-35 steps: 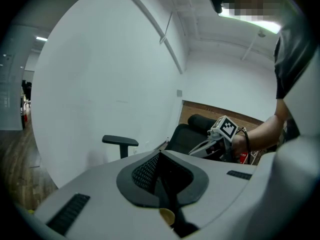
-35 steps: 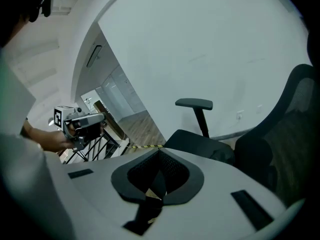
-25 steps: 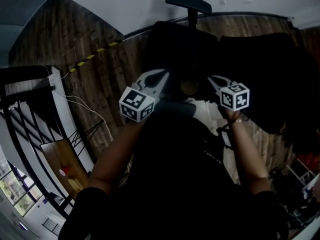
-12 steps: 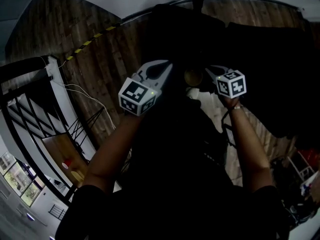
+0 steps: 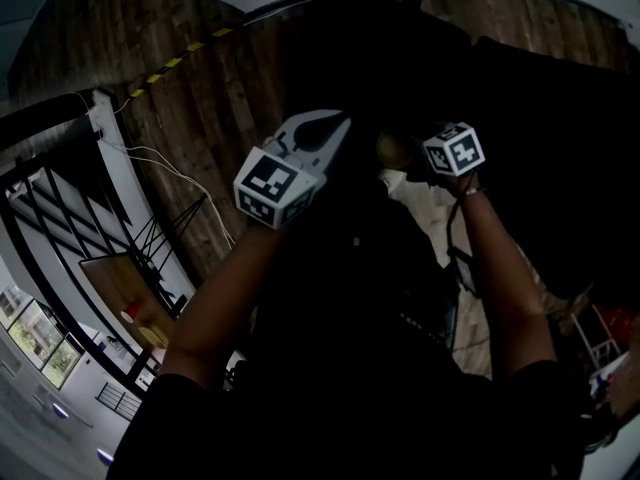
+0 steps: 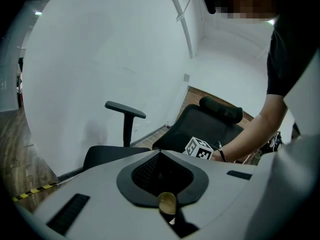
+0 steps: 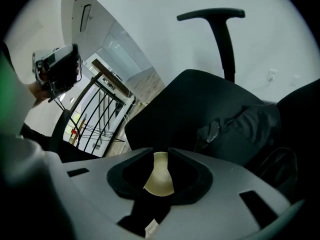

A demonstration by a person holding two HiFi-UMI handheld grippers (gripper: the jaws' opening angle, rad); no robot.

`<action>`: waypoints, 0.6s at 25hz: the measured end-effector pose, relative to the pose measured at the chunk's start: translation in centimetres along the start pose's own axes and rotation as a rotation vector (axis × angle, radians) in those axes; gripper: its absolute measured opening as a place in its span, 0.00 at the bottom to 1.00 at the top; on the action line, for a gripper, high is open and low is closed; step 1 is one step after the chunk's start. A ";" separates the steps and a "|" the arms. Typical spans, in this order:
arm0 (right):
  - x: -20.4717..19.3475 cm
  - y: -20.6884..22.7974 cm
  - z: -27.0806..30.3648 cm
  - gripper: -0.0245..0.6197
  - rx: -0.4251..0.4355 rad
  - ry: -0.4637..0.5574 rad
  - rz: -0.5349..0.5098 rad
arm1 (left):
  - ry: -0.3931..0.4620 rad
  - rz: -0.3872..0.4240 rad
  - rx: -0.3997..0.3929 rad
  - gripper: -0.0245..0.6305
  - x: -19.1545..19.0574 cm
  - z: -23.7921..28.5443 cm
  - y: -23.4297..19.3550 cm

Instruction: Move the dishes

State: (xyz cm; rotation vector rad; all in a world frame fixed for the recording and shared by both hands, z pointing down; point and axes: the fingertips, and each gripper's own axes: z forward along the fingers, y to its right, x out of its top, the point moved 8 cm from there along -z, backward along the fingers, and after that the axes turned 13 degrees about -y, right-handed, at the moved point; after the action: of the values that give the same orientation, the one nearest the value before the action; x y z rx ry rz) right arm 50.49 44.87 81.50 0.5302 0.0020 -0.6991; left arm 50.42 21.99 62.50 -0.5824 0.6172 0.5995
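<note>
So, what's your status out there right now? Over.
Left gripper shut, empty. Right gripper nearly shut, pale thing between jaws, can't identify. No dishes in view. Office chair dead ahead.

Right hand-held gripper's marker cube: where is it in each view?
Head view: marker cube, upper right of centre.
Left gripper view: right of centre, in front of the chair back.
Right gripper view: not in it.
Shared landmark: chair armrest, in both gripper views.

Right gripper closed; black office chair beyond; railing left
</note>
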 end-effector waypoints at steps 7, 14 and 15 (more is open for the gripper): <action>0.4 1.3 4.5 0.19 -0.008 -0.124 -0.132 | -0.008 -0.020 0.005 0.02 -1.2 0.5 -1.2; -0.5 3.0 7.9 0.20 -0.020 -0.235 -0.180 | -0.015 -0.049 0.003 0.02 -2.7 1.1 -2.4; -0.5 3.3 8.4 0.20 -0.021 -0.244 -0.189 | -0.018 -0.052 0.002 0.02 -3.0 1.2 -2.5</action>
State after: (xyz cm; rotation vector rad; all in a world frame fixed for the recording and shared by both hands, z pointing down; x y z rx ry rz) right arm 50.68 43.42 90.38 0.4250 -0.1709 -0.9439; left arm 50.54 20.07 66.07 -0.5892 0.5843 0.5544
